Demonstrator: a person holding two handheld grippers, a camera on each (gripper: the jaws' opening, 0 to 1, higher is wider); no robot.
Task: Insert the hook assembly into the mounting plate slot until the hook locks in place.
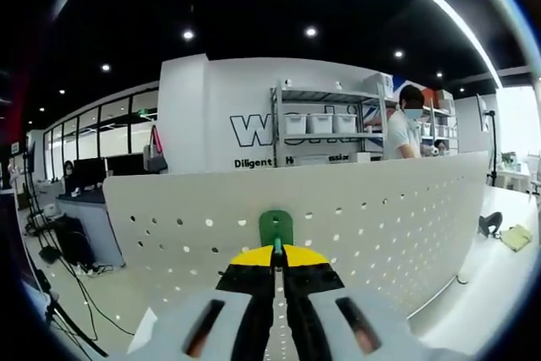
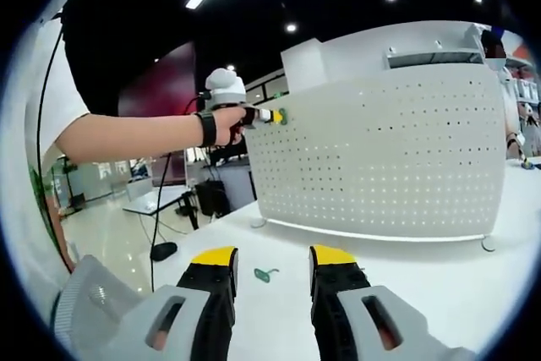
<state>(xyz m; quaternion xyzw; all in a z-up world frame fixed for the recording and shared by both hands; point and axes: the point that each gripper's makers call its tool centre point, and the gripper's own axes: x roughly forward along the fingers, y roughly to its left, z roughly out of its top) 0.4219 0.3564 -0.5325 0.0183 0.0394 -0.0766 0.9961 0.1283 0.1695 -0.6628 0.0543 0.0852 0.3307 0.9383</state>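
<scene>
A green hook (image 1: 275, 227) sits between the tips of my left gripper (image 1: 276, 253), which is shut on it. The hook is pressed against the top part of the white perforated mounting plate (image 1: 380, 217). In the right gripper view the same left gripper (image 2: 269, 115), held by a person's hand, holds that green hook (image 2: 281, 115) at the upper left corner of the plate (image 2: 389, 158). My right gripper (image 2: 272, 259) hovers low over the white table, open, with nothing between its yellow-tipped jaws. A second small green hook (image 2: 265, 275) lies on the table just beyond them.
The plate stands upright on a white table (image 1: 499, 276). A dark object (image 1: 489, 224) and a yellowish pad (image 1: 516, 237) lie at its right end. Behind the plate are a shelf with white bins (image 1: 317, 124) and a masked person (image 1: 404, 128). Cables and stands (image 1: 59, 268) crowd the floor.
</scene>
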